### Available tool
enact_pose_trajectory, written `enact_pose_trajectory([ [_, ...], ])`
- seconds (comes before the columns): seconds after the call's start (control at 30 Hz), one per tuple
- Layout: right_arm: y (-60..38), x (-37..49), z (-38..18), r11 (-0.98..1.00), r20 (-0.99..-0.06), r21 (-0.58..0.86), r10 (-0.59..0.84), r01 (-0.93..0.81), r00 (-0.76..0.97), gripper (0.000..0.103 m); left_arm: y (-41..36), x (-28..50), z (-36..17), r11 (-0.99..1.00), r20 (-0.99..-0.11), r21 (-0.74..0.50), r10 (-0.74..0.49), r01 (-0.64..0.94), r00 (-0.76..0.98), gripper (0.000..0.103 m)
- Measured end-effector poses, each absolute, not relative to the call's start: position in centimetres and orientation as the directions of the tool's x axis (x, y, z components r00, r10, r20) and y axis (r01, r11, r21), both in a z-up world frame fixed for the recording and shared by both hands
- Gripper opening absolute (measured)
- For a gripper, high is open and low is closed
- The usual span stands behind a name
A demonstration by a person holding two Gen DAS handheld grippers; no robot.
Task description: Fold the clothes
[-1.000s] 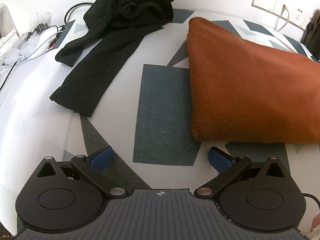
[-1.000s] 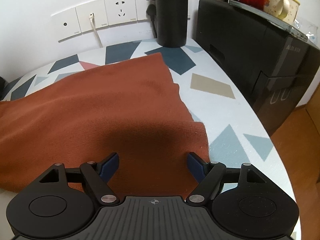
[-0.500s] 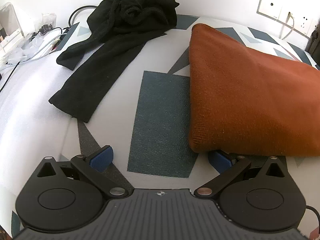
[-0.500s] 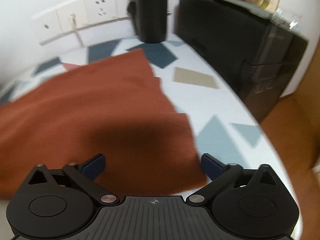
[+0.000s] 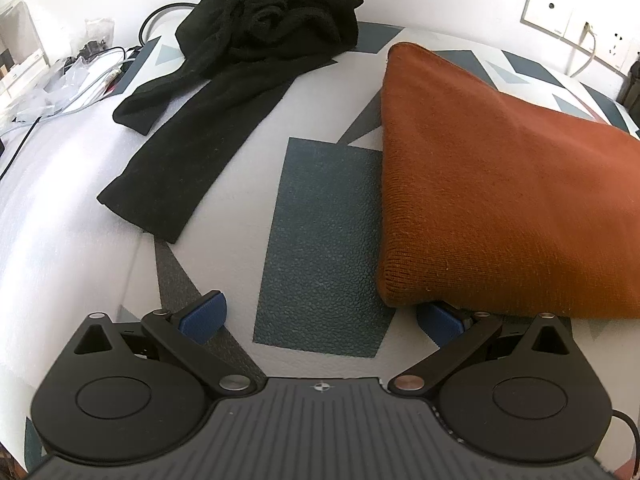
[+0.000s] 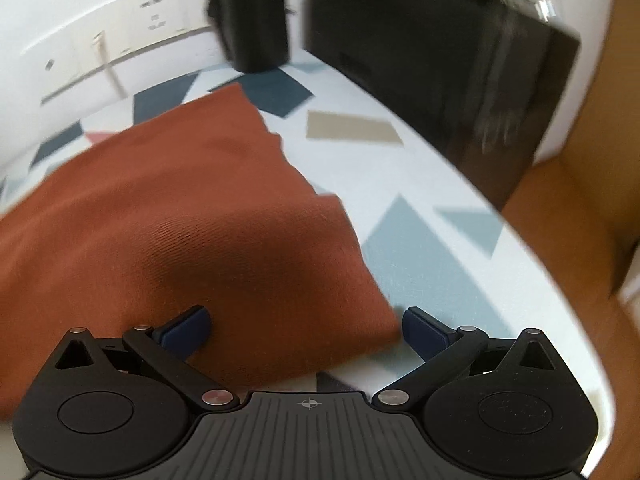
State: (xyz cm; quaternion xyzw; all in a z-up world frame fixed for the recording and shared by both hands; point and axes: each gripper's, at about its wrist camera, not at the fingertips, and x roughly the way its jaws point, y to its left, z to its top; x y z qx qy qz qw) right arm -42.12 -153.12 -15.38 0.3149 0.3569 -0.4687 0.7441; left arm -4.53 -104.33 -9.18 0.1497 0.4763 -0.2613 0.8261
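Observation:
A rust-orange knit garment (image 5: 500, 184) lies folded flat on the patterned table. Its near left corner overhangs the right blue pad of my left gripper (image 5: 320, 318), which is open and low over the table. A crumpled black garment (image 5: 244, 52) sits at the far left with a long strip trailing toward me. In the blurred right wrist view the same orange garment (image 6: 172, 232) fills the left half. My right gripper (image 6: 306, 326) is open, its jaws straddling the garment's near right corner without closing on it.
Cables and clear plastic items (image 5: 60, 84) clutter the far left edge. Wall sockets (image 5: 568, 28) line the back wall. A black cylinder (image 6: 252, 20) and a black cabinet (image 6: 440, 64) stand beyond the table's right rim (image 6: 532, 256).
Both grippers have moved forward. The left one's right pad now sits under the orange garment's corner. The right gripper has opened wider and swung right, blurring its view.

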Motion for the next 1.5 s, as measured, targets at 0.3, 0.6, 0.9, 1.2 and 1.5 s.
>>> enact_pose_trajectory([
  [0.3, -153.6, -48.3, -14.6, 0.143, -0.732, 0.522, -0.431, 0.841, 0.528, 0.086, -104.2, -4.9, -9.3, 0.828, -0.848, -0.005, -0.300, 0.560, 0.437, 0.103],
  [0.6, -153.6, -48.0, -16.0, 0.086, -0.681, 0.638, -0.401, 0.765, 0.613, 0.085, -104.0, -5.3, -9.4, 0.829, -0.829, -0.005, -0.316, 0.559, 0.462, 0.103],
  [0.9, -155.0, -46.9, -16.4, 0.046, -0.648, 0.680, -0.429, 0.732, 0.629, 0.084, -104.0, -5.4, -9.4, 0.829, -0.829, -0.004, -0.315, 0.559, 0.461, 0.103],
  [1.2, -155.0, -46.8, -17.2, 0.047, -0.618, 0.715, -0.425, 0.698, 0.661, 0.057, -104.1, -5.4, -9.4, 0.834, -0.829, -0.003, -0.311, 0.552, 0.465, 0.103],
  [1.5, -156.0, -45.3, -17.2, 0.100, -0.597, 0.702, -0.459, 0.705, 0.659, 0.062, -104.1, -5.4, -9.4, 0.838, -0.827, -0.002, -0.309, 0.546, 0.470, 0.103],
])
